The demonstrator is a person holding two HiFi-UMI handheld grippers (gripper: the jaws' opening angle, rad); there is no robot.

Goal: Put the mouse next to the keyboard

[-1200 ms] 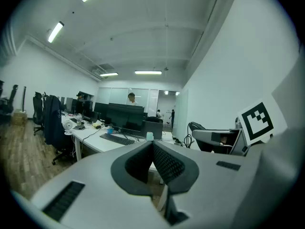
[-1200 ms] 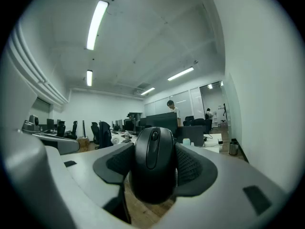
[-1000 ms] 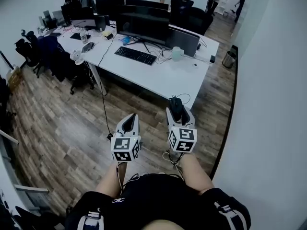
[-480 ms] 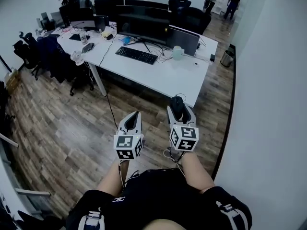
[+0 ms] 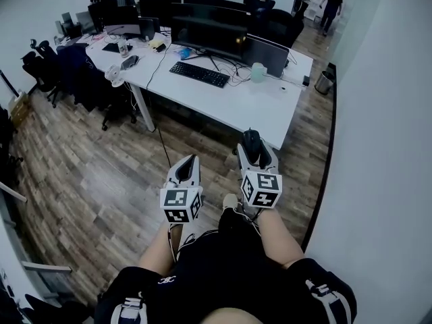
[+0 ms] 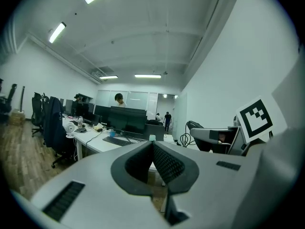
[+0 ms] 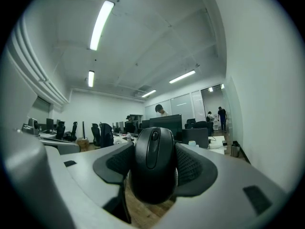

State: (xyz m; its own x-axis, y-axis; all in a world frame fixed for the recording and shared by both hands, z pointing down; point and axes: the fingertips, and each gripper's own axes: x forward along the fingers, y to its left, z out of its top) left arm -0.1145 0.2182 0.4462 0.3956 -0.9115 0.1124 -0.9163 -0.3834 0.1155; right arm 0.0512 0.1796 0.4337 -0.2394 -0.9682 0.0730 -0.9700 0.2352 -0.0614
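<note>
though well apart from the keyboard (image 5: 199, 74) at 11 o'clock, clasps the mouse (image 7: 153, 163) in the right gripper (image 5: 253, 151) for carrying; holds left gripper (image 5: 186, 166) clenched, empty, unneeded.

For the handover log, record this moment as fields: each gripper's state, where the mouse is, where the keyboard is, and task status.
left gripper: jaws together, nothing between them
right gripper: closed on the black mouse
mouse position: held in the air, near the white desk's near edge in the head view
keyboard: on the desk in front of a monitor, well apart from the mouse
task status: mouse not yet set down
</note>
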